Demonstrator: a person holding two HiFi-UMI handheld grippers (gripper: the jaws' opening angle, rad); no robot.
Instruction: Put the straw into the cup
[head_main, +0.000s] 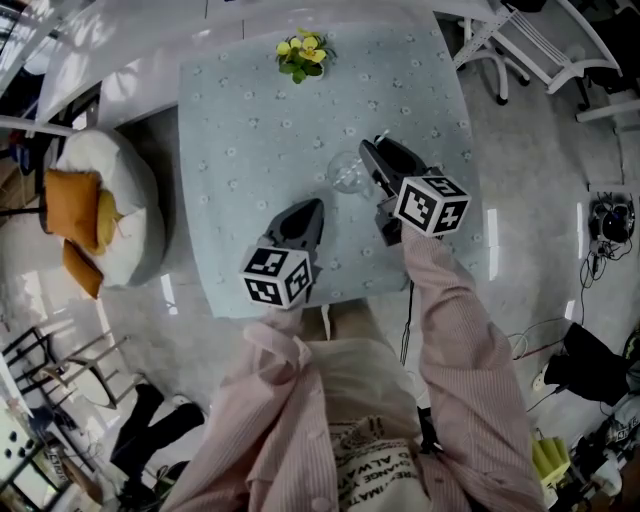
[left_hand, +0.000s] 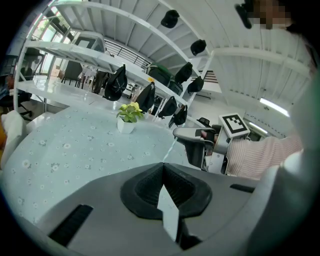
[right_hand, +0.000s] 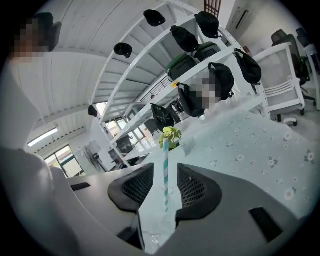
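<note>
right gripper (right_hand: 165, 167): jaws wide apart, not pinching | striped straw (right_hand: 165, 147): stands loose between them, bottom end in the clear cup (head_main: 347, 173) on the table (head_main: 240, 140) | left gripper (left_hand: 163, 165): jaws together, empty, near the cup

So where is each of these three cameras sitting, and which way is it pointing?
Head view: on the person's head, looking steeply down on the table; both sleeves and both grippers show.
Left gripper view: on the left gripper, looking along its closed jaws across the table towards the potted plant and right gripper.
Right gripper view: on the right gripper, along its open jaws, straw between them.
Shared: all three show the potted plant.
</note>
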